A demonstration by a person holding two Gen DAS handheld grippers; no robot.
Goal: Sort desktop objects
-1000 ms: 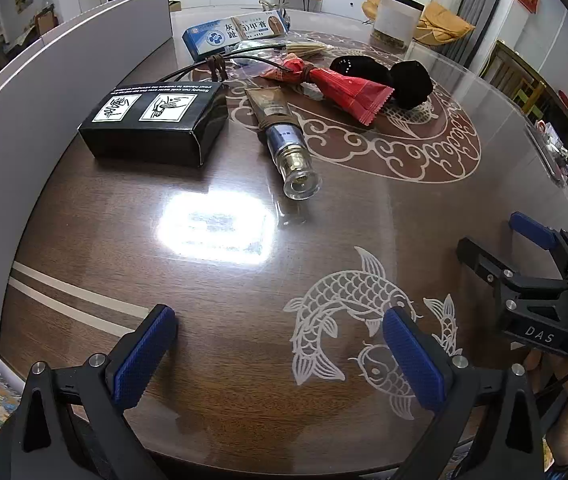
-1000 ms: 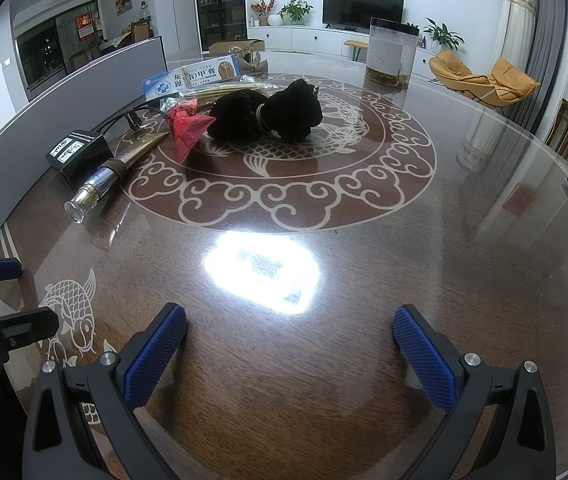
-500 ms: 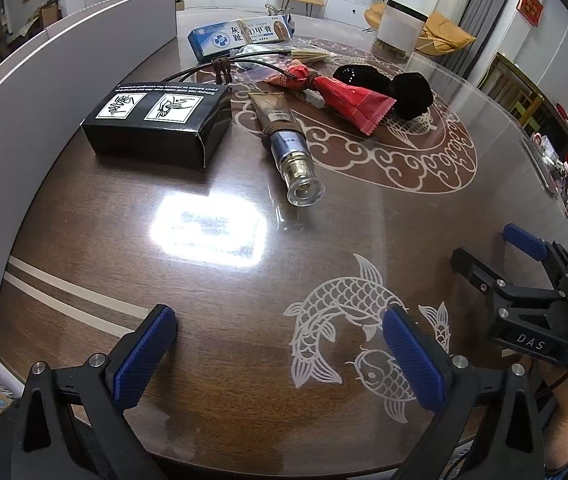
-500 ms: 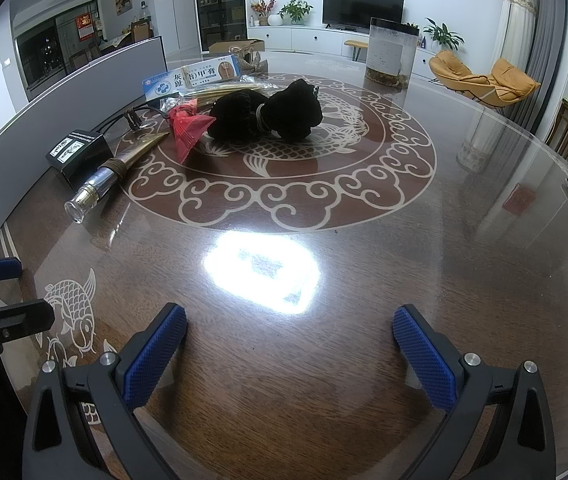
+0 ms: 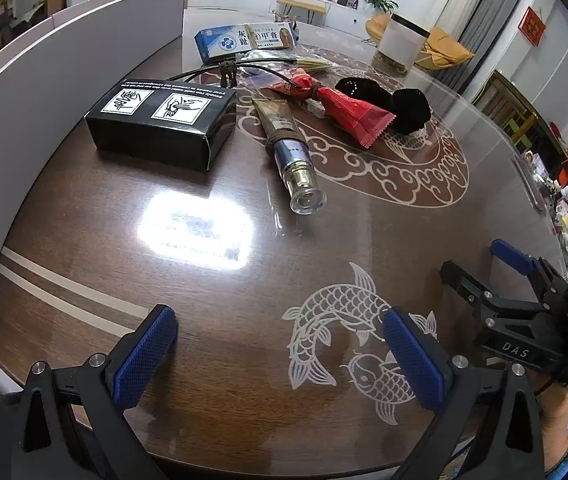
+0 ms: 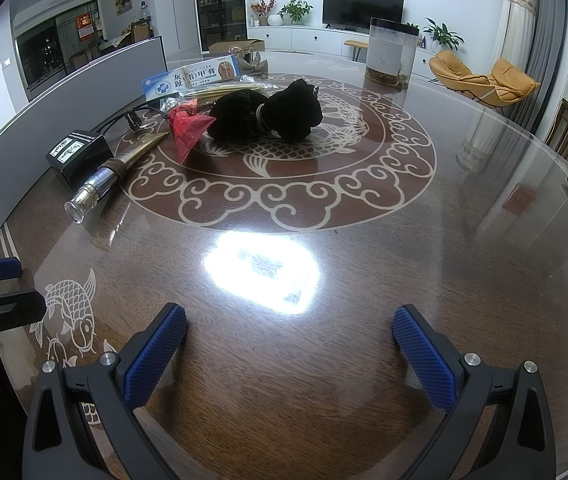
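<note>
Over the near edge of the dark glossy wooden table (image 5: pixel 84 240), the left gripper (image 5: pixel 280 354) hangs with its blue ribbed pads spread wide, nothing between them. Same for the right gripper (image 6: pixel 290 348): jaws released, empty, above bare tabletop just near of a bright lamp glare. In the left wrist view the right gripper (image 5: pixel 480 264) shows at the right edge, well apart from the left one, a hand (image 5: pixel 560 428) under it.

White inlaid fish pair (image 5: pixel 348 332) lies on the table beneath the left gripper's right pad.

Farther out, all objects sit clustered on the far left part of the table, none touched by either gripper:
- black rectangular cardboard box with two white pictogram labels (image 5: pixel 164 120), nearest the grey curved partition (image 5: pixel 44 80) on the left.
- brown-and-blue squeeze tube with clear cap (image 5: pixel 290 152), lying flat just right of the box, cap pointing near.
- red foil wrapper, twisted at one end (image 5: pixel 348 110), right of the tube's far end, resting against a black velvet drawstring pouch (image 6: pixel 272 114).
- black cable (image 5: pixel 220 70) running behind the box.
- blue-and-white ointment carton with printed characters (image 5: pixel 244 38), farthest, with a clear plastic bag of pale sticks (image 6: pixel 228 90) just near of it.

White cloud-scroll ring inlay (image 6: pixel 284 216) circles the pouch. Tall clear cylindrical jar (image 6: pixel 390 54) stands at the far right rim.
</note>
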